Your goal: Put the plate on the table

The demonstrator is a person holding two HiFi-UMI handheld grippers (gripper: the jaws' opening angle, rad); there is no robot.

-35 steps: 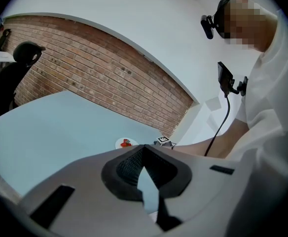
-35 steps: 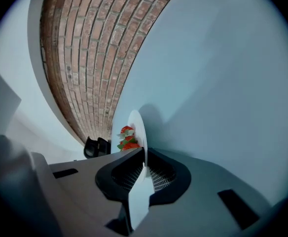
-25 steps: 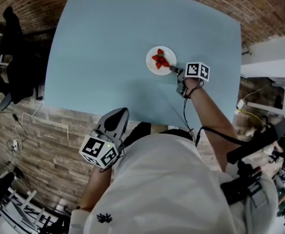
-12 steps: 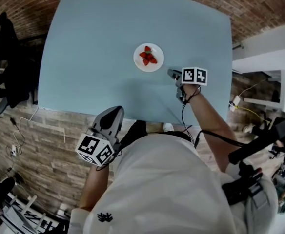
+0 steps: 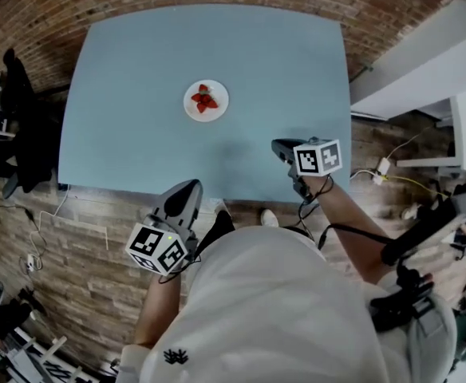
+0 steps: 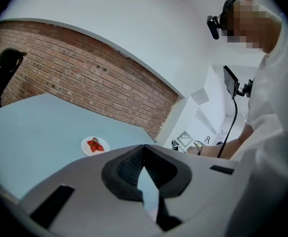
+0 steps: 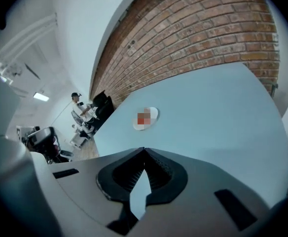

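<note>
On the table (image 5: 137, 70), the plate (image 5: 206, 100) well apart from left tongs (image 5: 190, 187) and right tongs (image 5: 278, 144), both closed, empty.

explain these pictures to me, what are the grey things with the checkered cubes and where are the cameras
There is no robot here. A person holds a grasping tool in each hand, and the black-and-white cube on each is part of that tool. The top-down picture comes from a camera on the person's head. In it the left tool shows on the left and the right tool on the right. The other two pictures each come from a camera riding on one tool, looking along its two jaws. In both, the jaws meet at the tips with nothing between them, so neither tool holds anything. On the light blue table sits one small white plate with red strawberries on it, well apart from both tools.
</note>
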